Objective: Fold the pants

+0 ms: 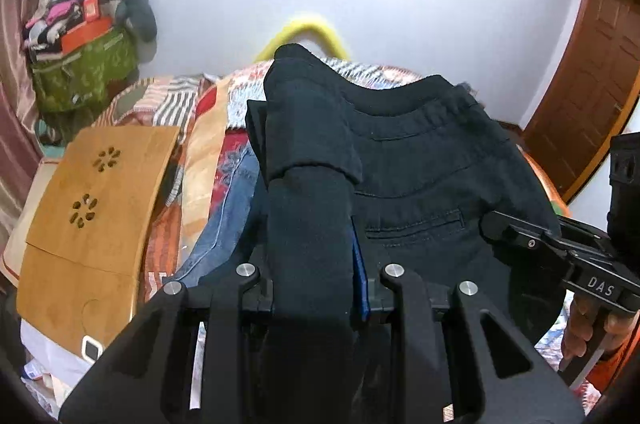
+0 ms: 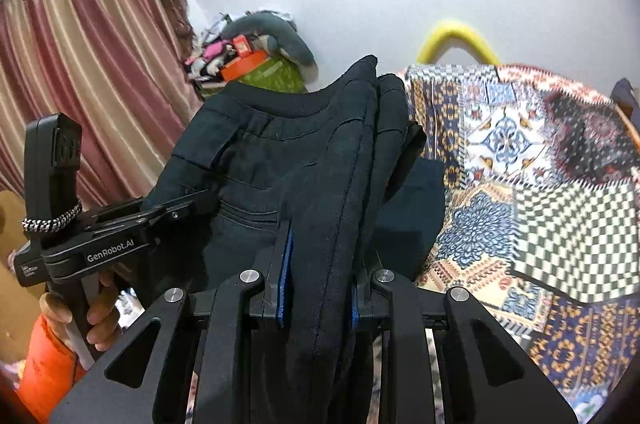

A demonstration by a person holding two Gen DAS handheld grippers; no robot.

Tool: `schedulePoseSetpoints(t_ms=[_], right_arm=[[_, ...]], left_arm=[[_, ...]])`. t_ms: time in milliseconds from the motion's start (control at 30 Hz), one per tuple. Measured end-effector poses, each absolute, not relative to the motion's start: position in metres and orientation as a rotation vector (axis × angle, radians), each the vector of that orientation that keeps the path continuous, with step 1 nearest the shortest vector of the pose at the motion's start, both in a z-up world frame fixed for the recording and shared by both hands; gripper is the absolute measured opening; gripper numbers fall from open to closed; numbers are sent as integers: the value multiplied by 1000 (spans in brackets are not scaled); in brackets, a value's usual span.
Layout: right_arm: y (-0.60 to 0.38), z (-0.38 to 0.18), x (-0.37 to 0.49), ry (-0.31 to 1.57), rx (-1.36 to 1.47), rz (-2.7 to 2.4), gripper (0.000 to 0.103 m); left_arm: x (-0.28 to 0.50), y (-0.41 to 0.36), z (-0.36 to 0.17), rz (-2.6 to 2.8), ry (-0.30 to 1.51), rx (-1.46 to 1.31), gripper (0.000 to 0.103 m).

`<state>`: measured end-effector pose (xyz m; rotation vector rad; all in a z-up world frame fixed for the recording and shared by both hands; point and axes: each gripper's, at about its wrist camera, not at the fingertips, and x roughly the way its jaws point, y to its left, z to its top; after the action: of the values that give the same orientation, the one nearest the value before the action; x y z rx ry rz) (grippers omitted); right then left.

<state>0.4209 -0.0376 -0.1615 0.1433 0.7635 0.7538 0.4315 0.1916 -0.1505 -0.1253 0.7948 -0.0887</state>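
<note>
The black pants [image 1: 420,176] hang lifted above the bed, waistband up and a back pocket showing. My left gripper [image 1: 316,272] is shut on a thick bunched fold at one side of them, and one blue pad [image 1: 360,276] shows against the cloth. In the right wrist view, my right gripper [image 2: 320,288] is shut on a seamed fold of the pants [image 2: 260,152] at the other side. Each gripper shows in the other's view: the right gripper [image 1: 492,224] bites the cloth's edge, and so does the left gripper [image 2: 188,206], held by a hand [image 2: 100,316].
A patterned patchwork bedspread [image 2: 540,164] covers the bed below. Blue jeans [image 1: 224,224] and a wooden lap tray [image 1: 92,204] lie at the left. A green bag [image 1: 80,72] piled with clutter, a curtain [image 2: 80,64] and a wooden door [image 1: 592,84] stand around.
</note>
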Motion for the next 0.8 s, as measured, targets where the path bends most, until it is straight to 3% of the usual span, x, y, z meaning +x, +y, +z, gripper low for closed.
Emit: schedulePoseSetpoints(t_ms=[267,400,533,633,800], right_arm=[[-12,-232,469,870,160,715,20],[1,-264,491,969,155,663,20],[4,-276,493,1009,104,619,23],[-1,-276,488,1035,68,615,29],[-25,-257,463,1026,49,620,30]], left_arm=[[492,202,-243,-43,887,-72,27],[517,200,-292,26,984,-74,33],[513,204,-295,40,967,-96,43],[503,209,-287,40,997,-126,45],[466,206,-257,51,988,-100,45]])
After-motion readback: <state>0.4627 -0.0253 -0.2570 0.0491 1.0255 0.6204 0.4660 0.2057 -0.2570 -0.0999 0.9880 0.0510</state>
